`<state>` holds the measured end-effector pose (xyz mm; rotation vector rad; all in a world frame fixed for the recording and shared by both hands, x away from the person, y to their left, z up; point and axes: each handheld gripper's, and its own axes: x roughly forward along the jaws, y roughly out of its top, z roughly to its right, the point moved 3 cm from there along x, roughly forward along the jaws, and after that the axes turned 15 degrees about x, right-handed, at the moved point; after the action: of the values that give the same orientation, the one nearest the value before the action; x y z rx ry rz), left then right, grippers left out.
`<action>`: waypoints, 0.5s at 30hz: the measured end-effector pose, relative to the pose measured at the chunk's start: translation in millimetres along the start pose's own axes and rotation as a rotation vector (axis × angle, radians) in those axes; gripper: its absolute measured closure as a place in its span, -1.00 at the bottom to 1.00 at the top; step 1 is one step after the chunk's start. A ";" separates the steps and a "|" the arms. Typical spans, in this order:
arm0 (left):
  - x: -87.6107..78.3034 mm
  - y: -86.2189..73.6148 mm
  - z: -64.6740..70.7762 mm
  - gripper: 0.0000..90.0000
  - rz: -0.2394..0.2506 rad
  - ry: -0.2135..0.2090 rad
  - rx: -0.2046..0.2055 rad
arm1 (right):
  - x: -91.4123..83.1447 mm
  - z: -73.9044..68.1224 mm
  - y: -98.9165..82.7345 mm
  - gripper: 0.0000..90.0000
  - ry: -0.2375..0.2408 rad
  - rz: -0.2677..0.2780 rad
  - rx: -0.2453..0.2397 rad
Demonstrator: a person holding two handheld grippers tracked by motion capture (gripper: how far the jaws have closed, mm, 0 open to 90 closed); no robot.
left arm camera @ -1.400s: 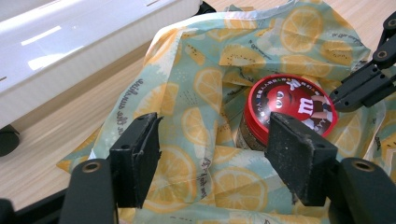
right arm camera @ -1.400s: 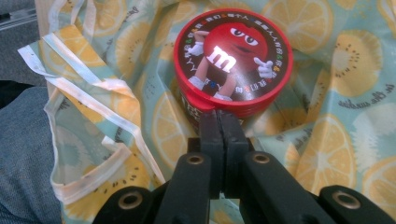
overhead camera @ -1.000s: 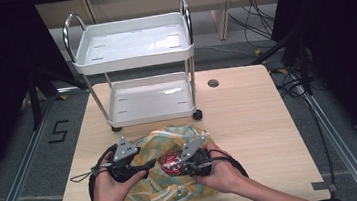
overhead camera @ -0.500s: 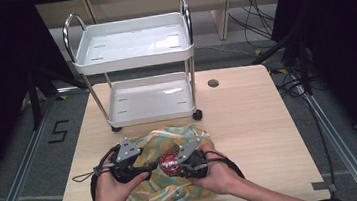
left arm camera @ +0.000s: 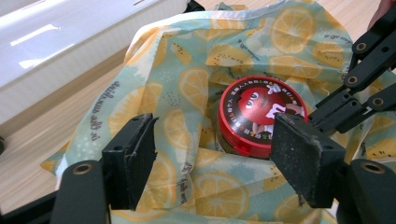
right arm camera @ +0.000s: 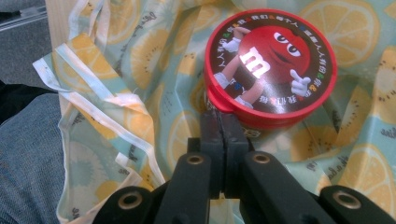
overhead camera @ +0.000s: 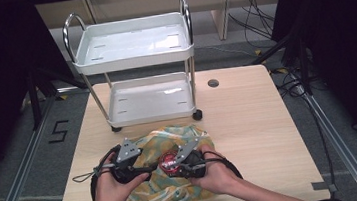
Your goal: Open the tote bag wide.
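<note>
A round red candy tin (overhead camera: pixel 170 161) (left arm camera: pixel 261 112) (right arm camera: pixel 271 60) lies on a lemon-print cloth bag (overhead camera: pixel 176 193) (left arm camera: pixel 187 70) (right arm camera: pixel 116 56) at the near middle of the table. My left gripper (overhead camera: pixel 148 170) (left arm camera: pixel 215 128) is open just left of the tin, its jaws wide apart over a loose fold of the bag. My right gripper (overhead camera: pixel 177 168) (right arm camera: pixel 223 116) comes in from the right, jaws pressed together with their tips at the tin's near rim. Whether cloth is pinched between them I cannot tell. Its black linkage arms (left arm camera: pixel 364 70) cross behind the tin.
A white two-tier cart (overhead camera: pixel 131 50) stands on the far left part of the wooden table (overhead camera: pixel 259 122), just behind the bag. A round cable hole (overhead camera: pixel 213 82) sits near the far edge. The person's trouser leg (right arm camera: pixel 28 154) shows beyond the table's near edge.
</note>
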<state>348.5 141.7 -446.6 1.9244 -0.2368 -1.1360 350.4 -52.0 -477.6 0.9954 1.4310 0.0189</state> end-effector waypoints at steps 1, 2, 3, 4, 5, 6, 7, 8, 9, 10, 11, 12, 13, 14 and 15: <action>0.6 0.5 1.0 -0.33 0.003 0.002 -0.008 | 0.1 -0.2 0.4 1.00 -0.005 -0.002 -0.009; 0.6 0.7 1.0 -0.33 0.003 0.002 -0.002 | 0.2 -1.1 0.4 1.00 0.001 -0.007 -0.011; 0.5 0.8 1.0 -0.34 0.005 0.004 0.000 | -0.3 -1.1 0.4 1.00 0.001 -0.007 -0.013; 0.2 0.8 1.2 -0.34 0.005 0.006 -0.002 | -1.3 -1.3 -0.2 1.00 0.002 -0.007 -0.006; 0.2 0.7 1.1 -0.34 0.006 0.008 -0.007 | -2.9 -0.2 -0.5 1.00 -0.003 -0.008 -0.008; -0.1 0.3 0.7 -0.34 0.002 0.008 -0.006 | -4.1 0.4 -0.9 1.00 -0.009 -0.004 -0.001; 0.1 0.4 0.1 -0.34 0.004 0.010 -0.001 | -5.8 1.9 -0.7 1.00 -0.012 -0.004 -0.001; 0.2 0.4 -0.9 -0.34 0.003 0.015 0.008 | -7.0 2.8 -0.3 1.00 -0.018 -0.001 -0.001; -0.5 0.3 -1.3 -0.34 -0.003 0.009 0.018 | -7.7 3.6 0.4 1.00 -0.016 0.000 -0.005; -0.1 0.4 -1.1 -0.34 -0.001 0.017 0.012 | -7.3 2.7 0.7 1.00 -0.013 0.005 0.007; -0.3 0.5 -0.1 -0.34 0.000 0.010 0.003 | -7.3 3.5 1.8 1.00 -0.016 0.010 -0.004; -0.2 0.5 0.3 -0.34 0.004 0.012 -0.002 | -6.5 2.4 1.8 1.00 -0.010 0.008 0.008; 0.0 0.4 0.8 -0.34 0.003 0.009 -0.007 | -6.3 2.8 2.4 1.00 -0.009 0.007 0.000; 0.1 0.3 0.9 -0.34 0.004 0.009 -0.006 | -5.0 1.8 2.5 1.00 -0.010 0.010 0.001; 0.5 0.4 0.9 -0.34 0.005 0.010 -0.003 | -4.2 0.9 2.3 1.00 -0.010 0.009 0.005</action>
<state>348.2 140.7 -446.9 1.9256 -0.2344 -1.1221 351.5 -53.4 -473.0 1.0043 1.4183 0.0169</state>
